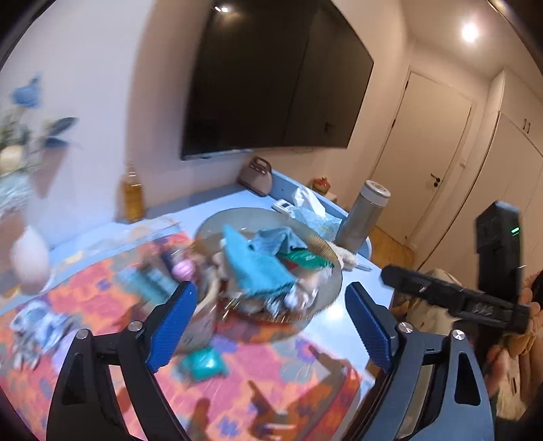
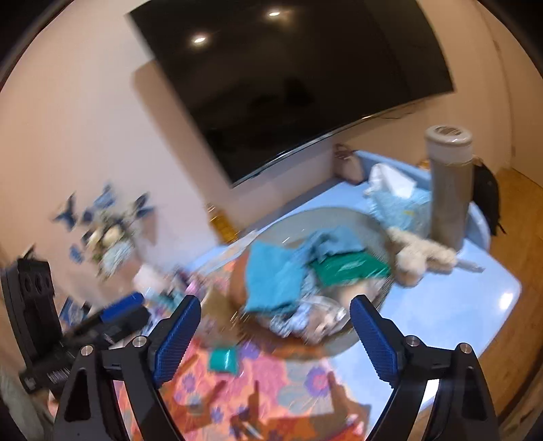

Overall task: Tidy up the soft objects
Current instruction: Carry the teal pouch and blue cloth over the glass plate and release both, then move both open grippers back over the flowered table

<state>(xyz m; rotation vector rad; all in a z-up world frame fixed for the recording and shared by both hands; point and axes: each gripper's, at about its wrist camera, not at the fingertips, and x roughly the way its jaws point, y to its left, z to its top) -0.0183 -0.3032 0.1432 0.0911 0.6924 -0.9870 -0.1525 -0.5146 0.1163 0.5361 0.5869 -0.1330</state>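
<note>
We hold both tongs, left (image 1: 269,325) and right (image 2: 275,334), released and empty; cloths fill the bowl (image 2: 339,217), a teal packet (image 2: 222,359) remains at lower centre.

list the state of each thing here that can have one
left tool: open, empty
right tool: open, empty
bowl: heaped with cloths
teal cloth: on top of the heap
flask: upright, lid on
tv: off

Ahead of the fingers, a large dark television (image 1: 271,78) hangs on a pale wall (image 1: 101,84). Right of the fingers stand a white door (image 1: 427,163) and cupboards (image 1: 502,163), ceiling lights (image 1: 470,32) glowing above a wooden floor (image 2: 519,217).
</note>
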